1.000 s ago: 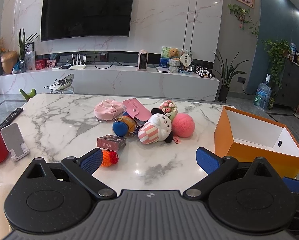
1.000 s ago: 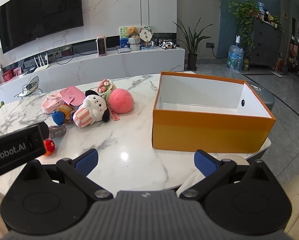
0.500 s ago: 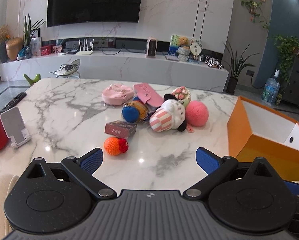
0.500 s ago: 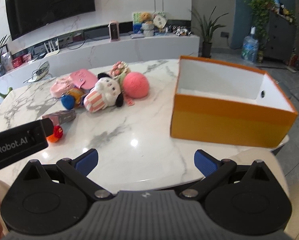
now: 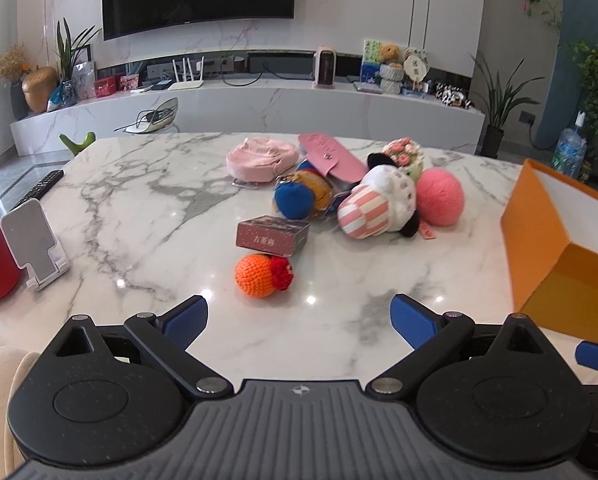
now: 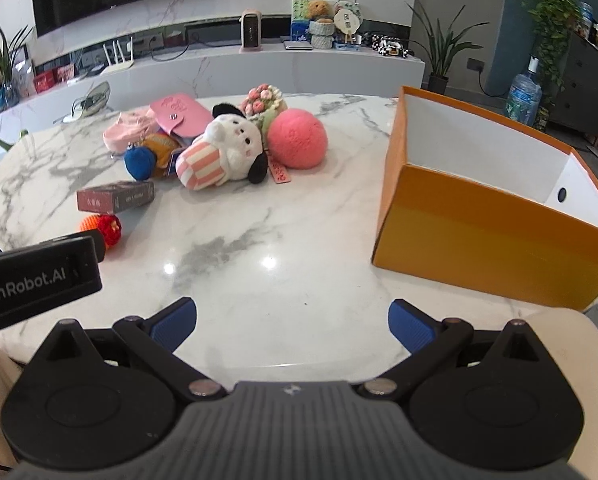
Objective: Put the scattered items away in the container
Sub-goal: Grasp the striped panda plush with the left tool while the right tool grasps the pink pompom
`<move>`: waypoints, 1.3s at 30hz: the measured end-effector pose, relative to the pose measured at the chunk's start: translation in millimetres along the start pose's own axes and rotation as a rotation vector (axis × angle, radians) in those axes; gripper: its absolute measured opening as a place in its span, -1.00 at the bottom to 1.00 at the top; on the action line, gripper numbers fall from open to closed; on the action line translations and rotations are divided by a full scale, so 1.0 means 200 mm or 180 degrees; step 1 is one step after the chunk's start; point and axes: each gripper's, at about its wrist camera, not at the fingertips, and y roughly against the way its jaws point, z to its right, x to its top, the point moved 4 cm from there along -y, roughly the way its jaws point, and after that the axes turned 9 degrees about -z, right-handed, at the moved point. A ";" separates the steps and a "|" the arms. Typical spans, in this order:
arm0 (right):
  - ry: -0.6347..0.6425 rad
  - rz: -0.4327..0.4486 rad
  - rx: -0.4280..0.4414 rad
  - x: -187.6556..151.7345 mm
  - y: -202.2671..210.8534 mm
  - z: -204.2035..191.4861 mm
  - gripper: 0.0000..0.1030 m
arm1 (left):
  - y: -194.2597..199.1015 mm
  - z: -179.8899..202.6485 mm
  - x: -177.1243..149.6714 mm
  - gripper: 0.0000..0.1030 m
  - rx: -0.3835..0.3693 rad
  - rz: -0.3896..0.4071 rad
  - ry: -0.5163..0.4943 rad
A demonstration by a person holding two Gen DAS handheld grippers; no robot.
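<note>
Nearby, round crocheted orange ball (image 5: 261, 275) touching boxy maroon carton (image 5: 272, 236)

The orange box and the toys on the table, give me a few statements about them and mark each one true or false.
1. The orange box has toys in it. False: what shows of its inside is bare.
2. The orange crochet ball lies in front of the small maroon box. True.
3. The left gripper holds the pink ball. False: its fingers are open, holding nothing.
4. The striped plush lies beside the pink ball. True.
5. The right gripper is open. True.
</note>
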 end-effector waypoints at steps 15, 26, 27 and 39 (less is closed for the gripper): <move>0.0513 0.0238 -0.0114 0.28 -0.23 -0.08 0.96 | -0.23 0.06 0.26 1.00 -0.0099 -0.0052 -0.0218; 0.0756 0.0402 -0.0111 0.53 -0.45 -0.13 0.44 | -0.48 0.09 0.46 0.85 -0.0014 -0.0070 -0.0398; 0.0735 0.0422 -0.0148 0.56 -0.47 -0.12 0.44 | -0.51 0.09 0.47 0.86 -0.0020 -0.0076 -0.0400; 0.0487 0.0575 -0.0307 0.85 -0.68 0.00 0.35 | -0.69 0.31 0.54 0.83 -0.0228 0.0040 -0.0967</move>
